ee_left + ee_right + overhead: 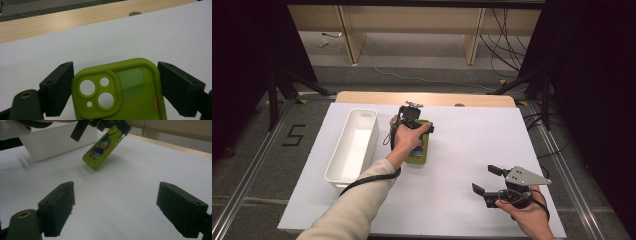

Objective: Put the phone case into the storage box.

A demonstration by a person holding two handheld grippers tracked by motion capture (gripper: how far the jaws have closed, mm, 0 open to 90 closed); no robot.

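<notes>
In the high view, the left forearm is seen stretched forward from the bottom edge, its cream sleeve reaching toward the middle of the white table sheet [472, 145]. The left gripper [412, 122] is held knuckles-up in that hand, and a green phone case [419, 151] is clamped between its jaws, just right of the white bin [353, 145]. The right gripper [486, 181] is held low near the front right corner of the sheet, well apart from the case, with its jaws spread and nothing between them.

In the left gripper view, the green phone case [120, 92] is seen from its back, with the camera cut-outs at its upper left. The jaws are pressed against its two long edges. The white sheet and a strip of bare wooden tabletop [62, 21] are seen beyond it.

In the right gripper view, the right gripper [115, 207] is pointed across the sheet, jaws wide apart. Farther off, the case [101, 151] is seen hanging tilted from the left gripper [100, 125], its lower end close to the sheet; whether it touches cannot be told. A cartoon figure is printed on the case. The white bin [50, 143] stands behind it.
</notes>
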